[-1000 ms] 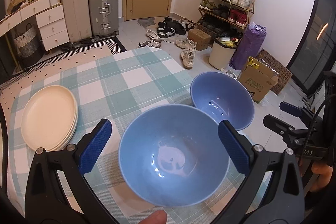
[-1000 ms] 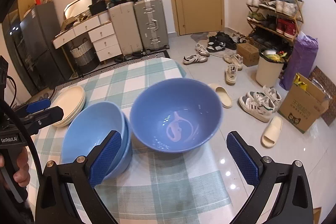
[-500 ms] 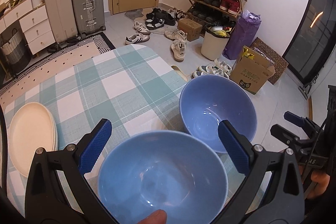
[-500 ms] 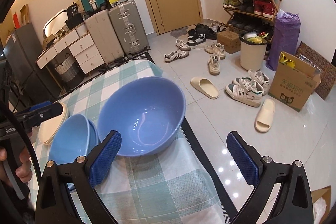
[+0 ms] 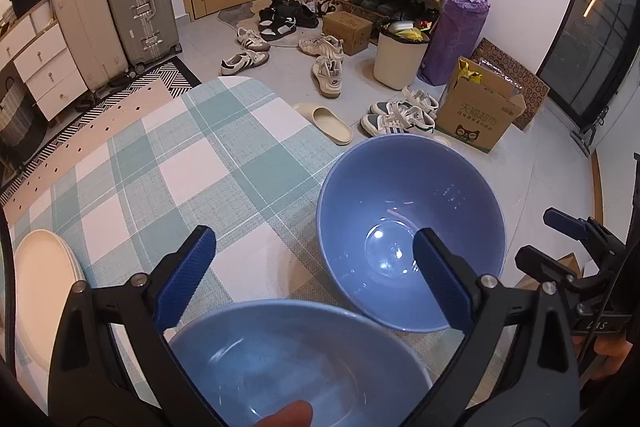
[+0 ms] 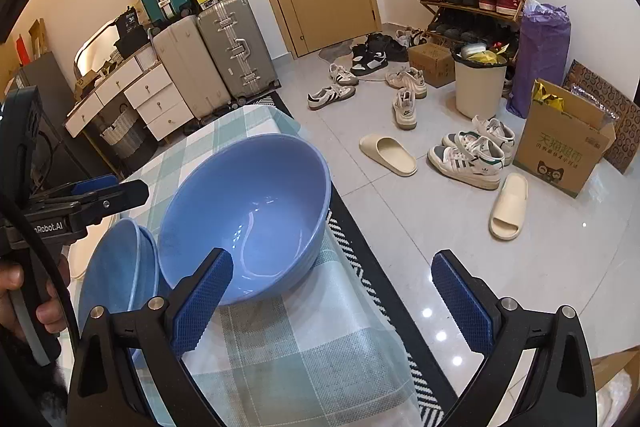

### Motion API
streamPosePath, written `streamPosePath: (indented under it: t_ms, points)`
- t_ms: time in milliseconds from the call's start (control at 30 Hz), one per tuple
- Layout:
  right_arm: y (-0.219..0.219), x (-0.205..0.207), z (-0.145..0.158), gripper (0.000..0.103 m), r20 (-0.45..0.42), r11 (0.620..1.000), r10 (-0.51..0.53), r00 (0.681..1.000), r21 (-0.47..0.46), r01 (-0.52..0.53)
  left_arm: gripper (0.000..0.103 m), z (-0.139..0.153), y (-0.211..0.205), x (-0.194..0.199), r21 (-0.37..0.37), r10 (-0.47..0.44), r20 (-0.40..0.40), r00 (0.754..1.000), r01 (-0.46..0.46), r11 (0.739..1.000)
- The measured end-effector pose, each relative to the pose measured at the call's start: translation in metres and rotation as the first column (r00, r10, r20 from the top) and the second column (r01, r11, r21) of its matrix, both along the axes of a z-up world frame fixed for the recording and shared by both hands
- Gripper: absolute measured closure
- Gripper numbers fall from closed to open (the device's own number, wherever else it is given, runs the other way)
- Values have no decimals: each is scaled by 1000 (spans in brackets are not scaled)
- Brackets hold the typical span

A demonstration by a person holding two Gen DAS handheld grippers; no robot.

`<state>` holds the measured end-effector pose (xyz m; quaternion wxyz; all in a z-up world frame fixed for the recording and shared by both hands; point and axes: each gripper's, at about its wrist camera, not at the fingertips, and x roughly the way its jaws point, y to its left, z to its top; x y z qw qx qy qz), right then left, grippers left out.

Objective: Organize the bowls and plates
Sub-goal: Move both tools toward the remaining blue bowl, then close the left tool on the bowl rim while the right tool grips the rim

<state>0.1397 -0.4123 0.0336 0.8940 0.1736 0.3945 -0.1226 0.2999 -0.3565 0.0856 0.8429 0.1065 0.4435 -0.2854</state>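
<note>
A single blue bowl (image 5: 408,227) (image 6: 248,223) stands upright at the right edge of the checked table. A stack of blue bowls (image 5: 296,359) (image 6: 116,275) sits just to its near left. Cream plates (image 5: 40,291) lie stacked at the far left. My left gripper (image 5: 314,279) (image 6: 128,189) hovers over the stack beside the single bowl. Its jaws are closing; only that bowl's left rim shows between the pads, untouched. My right gripper (image 6: 332,301) (image 5: 548,241) is open at the single bowl's near right side, over the table edge, holding nothing.
The tablecloth (image 5: 168,163) ends close to the right of the single bowl, with tiled floor (image 6: 460,227) below. Shoes, slippers (image 6: 388,153), a cardboard box (image 6: 560,143) and a bin (image 6: 480,87) are scattered on the floor. Suitcases (image 5: 140,7) and drawers stand at the back.
My left gripper has moved right and lower, from over the stack toward the single bowl; its pads stand slightly closer. My right gripper has dropped nearer the single bowl's near side.
</note>
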Motion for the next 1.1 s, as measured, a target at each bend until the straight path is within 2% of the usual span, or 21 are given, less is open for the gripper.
streamPosePath:
  t_ms: [167,233,367,600,733,867,1033,1100]
  points:
    - [0,6,-8,9,-4,1000,10,1000,21,-10,15,-14,-11,12,18,-16,-30,999,16,1000]
    - [0,10,-11,13,-9,999,21,1000,31,-20,27,-19,-14,16,26,-19,-39,999,20,999]
    - [2,16,-19,27,-14,997,52,999,55,-51,34,-30,-19,21,34,-39,-55,998,41,999]
    - [3,23,-28,36,2,992,72,997,105,-71,47,-42,-25,26,56,-55,-69,996,59,997]
    - [3,27,-31,48,-4,992,68,998,108,-67,54,-48,-29,27,75,-63,-73,995,68,995]
    - [3,28,-35,50,4,990,70,998,121,-70,60,-53,-30,29,91,-60,-81,995,67,994]
    - [5,30,-38,56,2,990,71,997,119,-71,75,-61,-30,32,106,-58,-99,993,68,992]
    - [5,31,-38,56,5,990,73,997,120,-73,77,-63,-31,32,113,-60,-99,993,71,991]
